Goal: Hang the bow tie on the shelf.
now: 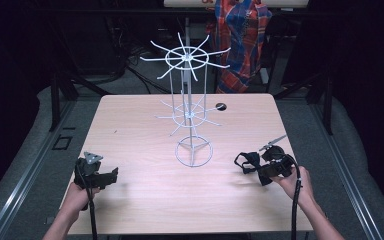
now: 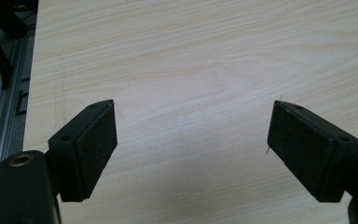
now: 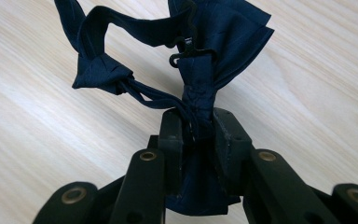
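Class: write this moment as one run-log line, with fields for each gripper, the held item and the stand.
left gripper: open, nothing held | right gripper: shut on bow tie | wire stand: hooks bare

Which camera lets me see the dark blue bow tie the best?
The right gripper view: the bow tie is close up, pinched at its middle by the right tongs, with its strap and small hook clear. In the high view it is a small dark shape. The left gripper view looks at bare table.
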Action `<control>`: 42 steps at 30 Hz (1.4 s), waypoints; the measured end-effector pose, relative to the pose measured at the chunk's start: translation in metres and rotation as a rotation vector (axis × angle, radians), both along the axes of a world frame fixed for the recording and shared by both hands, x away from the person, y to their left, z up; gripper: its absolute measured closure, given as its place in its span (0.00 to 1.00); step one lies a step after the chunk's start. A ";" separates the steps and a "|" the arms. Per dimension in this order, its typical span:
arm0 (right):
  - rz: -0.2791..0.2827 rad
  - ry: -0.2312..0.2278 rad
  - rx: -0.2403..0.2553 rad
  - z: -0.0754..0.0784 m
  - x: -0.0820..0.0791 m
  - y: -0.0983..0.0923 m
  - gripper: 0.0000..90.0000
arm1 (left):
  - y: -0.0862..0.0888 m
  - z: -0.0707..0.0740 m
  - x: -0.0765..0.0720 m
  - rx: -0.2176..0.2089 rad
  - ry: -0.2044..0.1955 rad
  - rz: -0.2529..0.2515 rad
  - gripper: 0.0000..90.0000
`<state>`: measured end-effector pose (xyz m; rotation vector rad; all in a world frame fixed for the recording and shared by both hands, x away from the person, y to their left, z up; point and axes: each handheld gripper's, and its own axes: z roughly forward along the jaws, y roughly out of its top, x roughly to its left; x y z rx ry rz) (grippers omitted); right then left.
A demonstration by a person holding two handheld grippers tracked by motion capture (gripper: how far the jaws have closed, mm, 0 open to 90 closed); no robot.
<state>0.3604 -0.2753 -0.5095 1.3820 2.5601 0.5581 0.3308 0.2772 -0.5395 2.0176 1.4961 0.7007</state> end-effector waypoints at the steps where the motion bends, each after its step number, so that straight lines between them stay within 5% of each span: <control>1: 0.000 0.001 0.014 0.001 0.000 0.000 0.83 | 0.000 0.000 0.000 0.000 0.000 0.000 0.18; 11: 0.001 -0.027 0.064 0.013 -0.002 0.007 0.83 | 0.000 0.001 -0.001 0.000 -0.002 0.000 0.18; 33: 0.008 -0.115 0.009 0.025 0.015 0.022 0.83 | -0.001 0.001 -0.002 -0.002 0.000 0.007 0.18; 42: 0.004 -0.164 0.025 0.035 0.021 0.032 0.83 | -0.001 0.001 -0.002 -0.008 -0.004 0.009 0.18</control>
